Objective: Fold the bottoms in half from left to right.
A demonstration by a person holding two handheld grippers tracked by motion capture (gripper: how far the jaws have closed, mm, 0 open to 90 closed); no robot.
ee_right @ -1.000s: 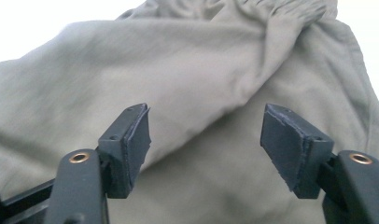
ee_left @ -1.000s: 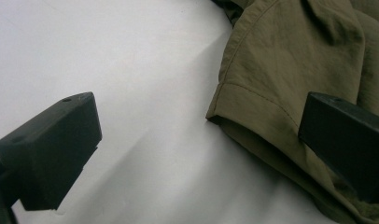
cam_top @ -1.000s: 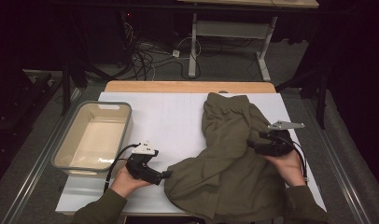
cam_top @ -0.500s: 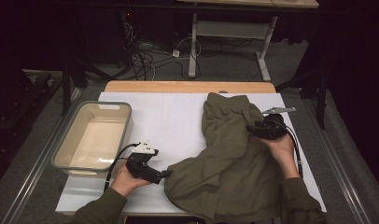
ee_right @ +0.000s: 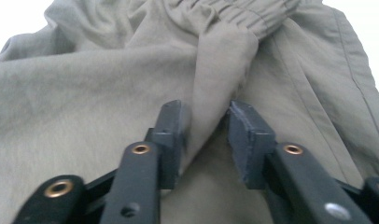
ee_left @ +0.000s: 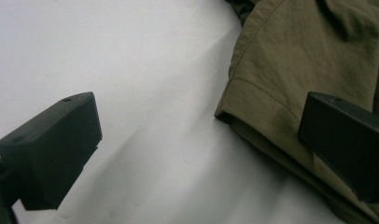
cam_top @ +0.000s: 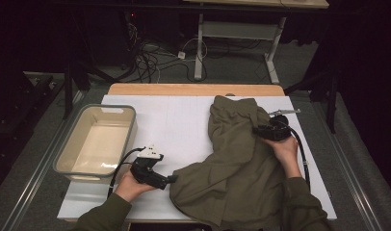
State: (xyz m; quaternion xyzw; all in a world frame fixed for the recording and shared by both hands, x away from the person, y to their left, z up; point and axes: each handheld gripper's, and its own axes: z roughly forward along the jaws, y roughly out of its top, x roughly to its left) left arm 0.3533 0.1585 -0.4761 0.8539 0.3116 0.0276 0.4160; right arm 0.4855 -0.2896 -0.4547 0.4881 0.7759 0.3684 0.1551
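A dark room with cables on the floor is seen behind the worktop (cam_top: 184, 115), which is covered with a white sheet. At the left of the high view an empty beige tub (cam_top: 95, 142) stands on it. An olive-green garment (cam_top: 237, 168) lies on the right half of the worktop, crumpled. Its long axis runs from the upper middle of the frame down to the lower edge, and its elastic waistband (ee_right: 239, 14) is seen at the top of the right gripper view.

The right tongs (cam_top: 261, 132) are placed at the garment's right side, in its upper part, and are pointed left into the cloth. In the right gripper view a raised fold of the garment (ee_right: 215, 70) stands between the two jaws. The jaws have just been closing and are now narrow. The fold is touched by the left jaw, but a small gap seems to remain at the right jaw, so a firm pinch is not yet judged to be made.

The left tongs (cam_top: 172, 179) are held at the lower left corner of the garment, which lies to their right. In the left gripper view the jaws are spread wide; the hem corner (ee_left: 234, 112) is seen near the right jaw, and bare white sheet is between the jaws. Nothing is held by them.

The right hand is judged to be nearer to a grip, so the coming move probably depends on the fold being pinched first.
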